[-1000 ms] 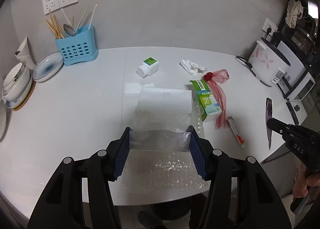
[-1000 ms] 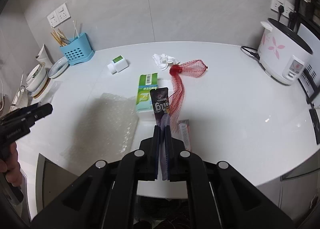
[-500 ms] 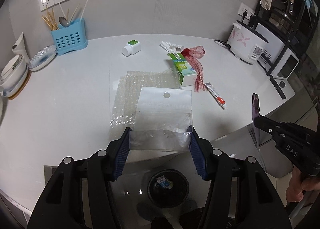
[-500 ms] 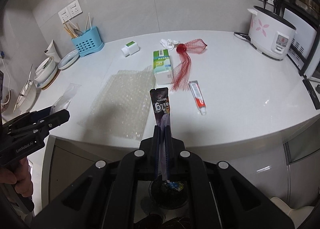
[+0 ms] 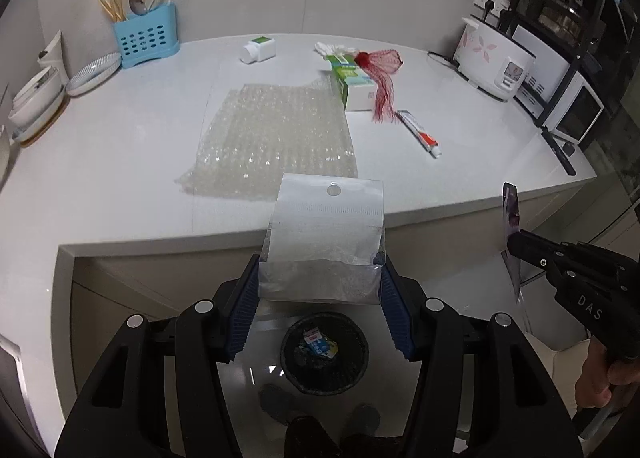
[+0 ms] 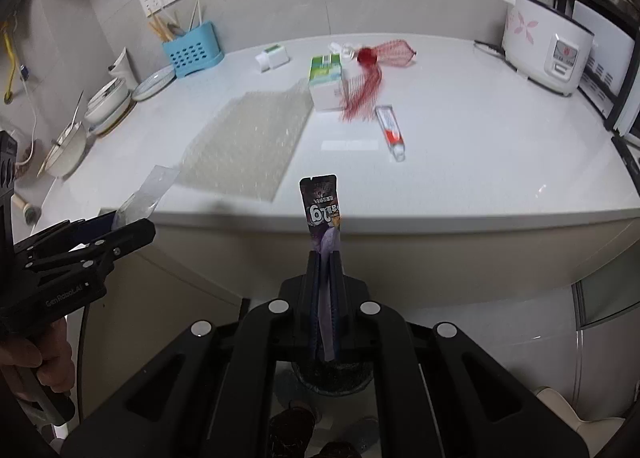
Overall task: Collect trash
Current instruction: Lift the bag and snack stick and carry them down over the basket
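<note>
black plastic grippers with silver screws, ribbed blue pads on the fingers [image 5: 244, 314], white lettering.

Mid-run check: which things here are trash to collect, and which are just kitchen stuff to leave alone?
Trash job: clear bag in left gripper; purple wrapper in right gripper; bubble wrap; carton; red net; tube; bin.

Leave: rice cooker; utensil holder; bowls.

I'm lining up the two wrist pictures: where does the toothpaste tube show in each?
Left wrist view: the toothpaste tube lies right of centre on the counter, just below the red mesh bag.
Right wrist view: the tube lies right of centre, again just below the mesh bag.
Shared landmark: the blue utensil holder at the back left, by the wall.
</note>
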The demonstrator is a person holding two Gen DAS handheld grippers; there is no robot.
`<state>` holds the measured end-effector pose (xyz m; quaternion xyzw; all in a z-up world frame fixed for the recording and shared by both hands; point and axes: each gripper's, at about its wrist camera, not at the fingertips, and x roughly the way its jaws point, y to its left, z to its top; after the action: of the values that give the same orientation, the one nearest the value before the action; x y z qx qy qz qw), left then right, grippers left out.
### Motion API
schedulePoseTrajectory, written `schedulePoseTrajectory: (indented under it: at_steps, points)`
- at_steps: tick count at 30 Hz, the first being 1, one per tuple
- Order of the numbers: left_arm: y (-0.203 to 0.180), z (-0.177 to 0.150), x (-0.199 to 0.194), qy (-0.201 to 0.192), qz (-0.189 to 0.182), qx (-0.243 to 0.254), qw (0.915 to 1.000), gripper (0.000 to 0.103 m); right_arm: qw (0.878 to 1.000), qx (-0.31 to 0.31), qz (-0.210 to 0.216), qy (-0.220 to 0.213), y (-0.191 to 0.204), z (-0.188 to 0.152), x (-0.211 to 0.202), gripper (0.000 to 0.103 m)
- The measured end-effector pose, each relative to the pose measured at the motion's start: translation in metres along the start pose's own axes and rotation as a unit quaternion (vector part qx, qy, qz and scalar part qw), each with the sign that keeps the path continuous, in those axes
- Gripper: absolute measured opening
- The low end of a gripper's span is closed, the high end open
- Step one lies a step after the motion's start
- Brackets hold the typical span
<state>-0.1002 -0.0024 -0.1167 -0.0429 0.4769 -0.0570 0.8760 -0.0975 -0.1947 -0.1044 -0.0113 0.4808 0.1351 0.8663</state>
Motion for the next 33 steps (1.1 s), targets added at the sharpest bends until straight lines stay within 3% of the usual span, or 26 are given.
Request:
schedulePoseTrajectory:
  at_steps: [6, 10, 13, 24, 33]
  points:
    - [-0.013, -0.056, 0.037, 0.022, 0.005, -0.021, 0.9995, 0.055, 0.999, -0.016, 0.011, 0.034, -0.014, -0.048, 0.038, 0.004]
    - [-0.018, -0.099, 0.081, 0.033, 0.022, -0.009, 0.9992, 0.055, 0.998, -0.019, 0.014, 0.063, -0.025, -0.085, 0.086, 0.004]
    - [-0.015, -0.135, 0.120, 0.054, 0.013, -0.017, 0.9983, 0.055, 0.996, -0.020, 0.016, 0.083, -0.032, -0.116, 0.128, 0.004]
    - [0.004, -0.276, 0.314, 0.132, -0.022, -0.027, 0.9906, 0.055, 0.990, -0.015, 0.012, 0.141, -0.063, -0.228, 0.297, 0.004]
    - [0.017, -0.356, 0.459, 0.171, -0.017, -0.027, 0.9847, 0.055, 0.984, -0.006, 0.014, 0.175, -0.081, -0.299, 0.404, 0.004]
